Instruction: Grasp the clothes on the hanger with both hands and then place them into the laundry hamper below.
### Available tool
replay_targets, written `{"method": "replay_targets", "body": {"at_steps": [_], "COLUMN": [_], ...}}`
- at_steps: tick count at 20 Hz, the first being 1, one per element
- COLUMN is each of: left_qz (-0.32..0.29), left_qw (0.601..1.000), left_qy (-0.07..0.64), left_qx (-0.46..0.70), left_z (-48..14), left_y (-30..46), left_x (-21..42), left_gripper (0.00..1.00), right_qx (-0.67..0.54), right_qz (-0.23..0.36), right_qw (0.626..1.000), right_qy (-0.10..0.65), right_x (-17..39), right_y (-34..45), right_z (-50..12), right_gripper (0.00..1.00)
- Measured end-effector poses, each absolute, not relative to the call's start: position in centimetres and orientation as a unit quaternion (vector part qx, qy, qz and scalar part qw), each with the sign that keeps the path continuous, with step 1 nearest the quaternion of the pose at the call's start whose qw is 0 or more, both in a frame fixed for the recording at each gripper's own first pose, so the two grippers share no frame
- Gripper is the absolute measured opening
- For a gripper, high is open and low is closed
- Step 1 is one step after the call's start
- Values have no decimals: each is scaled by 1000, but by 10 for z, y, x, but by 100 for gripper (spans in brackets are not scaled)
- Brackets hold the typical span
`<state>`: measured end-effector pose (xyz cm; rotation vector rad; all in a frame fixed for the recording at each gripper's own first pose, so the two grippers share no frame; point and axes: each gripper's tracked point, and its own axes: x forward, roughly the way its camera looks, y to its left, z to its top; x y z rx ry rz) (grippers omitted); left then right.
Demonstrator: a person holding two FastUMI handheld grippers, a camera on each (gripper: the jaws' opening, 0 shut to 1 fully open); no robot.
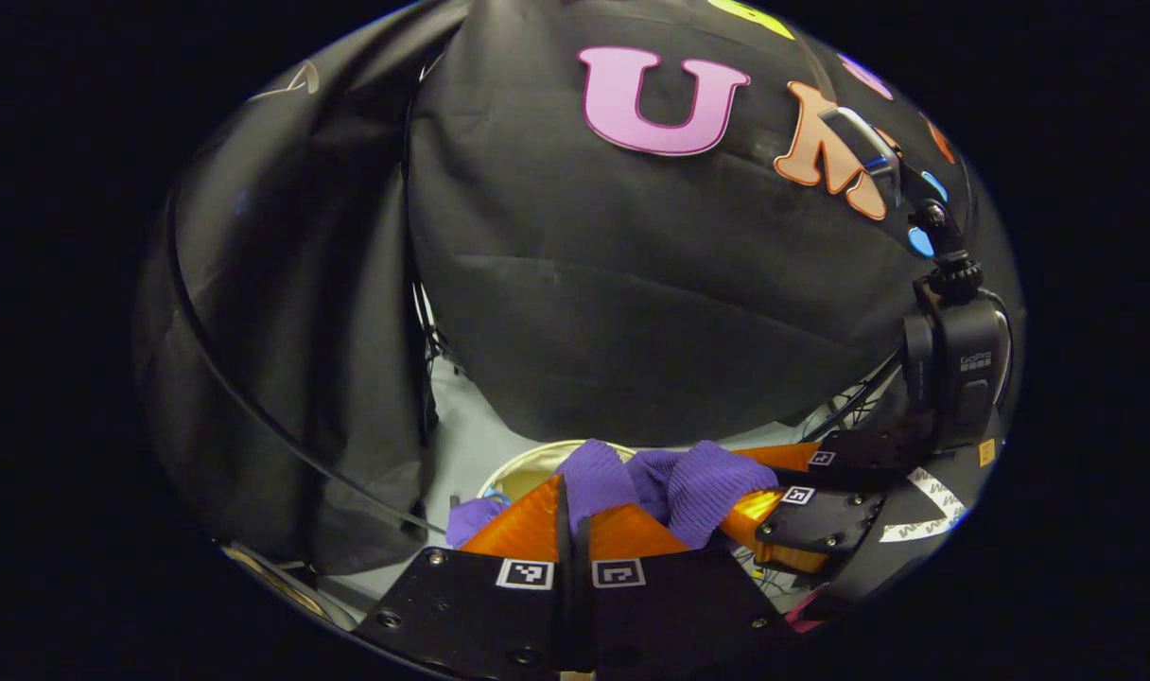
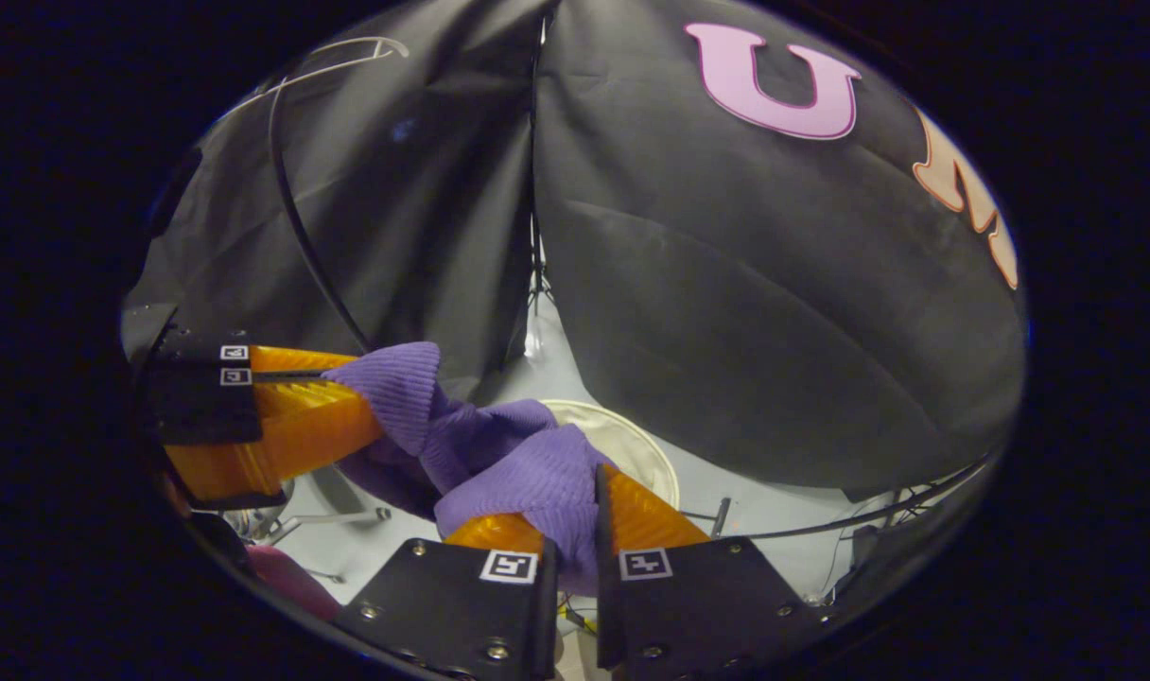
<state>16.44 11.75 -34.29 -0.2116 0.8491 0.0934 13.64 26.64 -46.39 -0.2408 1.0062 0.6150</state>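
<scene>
A purple ribbed garment (image 1: 674,482) hangs bunched between my two grippers, above a round cream laundry hamper (image 1: 528,463) on the floor. In the left gripper view, my left gripper (image 1: 575,501) is shut on one fold of it, orange fingers pinching the cloth. My right gripper (image 1: 740,487) comes in from the right, closed on the other end. In the right gripper view, my right gripper (image 2: 566,511) clamps the garment (image 2: 485,445), and my left gripper (image 2: 357,397) holds its far end at the left. The hamper (image 2: 643,445) lies just beyond, partly hidden by the cloth.
A black cable (image 2: 301,227) hangs in a curve across the wall cloth. A camera (image 1: 958,364) sits on top of the right gripper. Pale grey floor (image 2: 556,359) surrounds the hamper. Metal stand legs (image 2: 334,515) rest on the floor at lower left.
</scene>
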Motion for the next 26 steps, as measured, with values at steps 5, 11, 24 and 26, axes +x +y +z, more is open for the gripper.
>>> {"method": "replay_targets", "body": {"at_steps": [5,11,24,26], "left_qz": [55,67,84,84], "left_qw": [891,880,846,843], "left_qy": [437,453,507,511], "left_qx": [-109,-125,-141,-147], "left_z": [-356,-360,-379,-380], "left_y": [114,113,110,107], "left_x": [160,156,126,124], "left_gripper": [1,1,7,7], "right_qx": [-116,-115,-97,-96], "right_qz": [292,291,296,294], "right_qw": [809,799,795,796], "right_qy": [497,514,521,521], "right_x": [137,131,136,142], "right_y": [264,258,268,265], "right_z": [-477,-488,-475,-470], "right_gripper": [17,18,25,26]}}
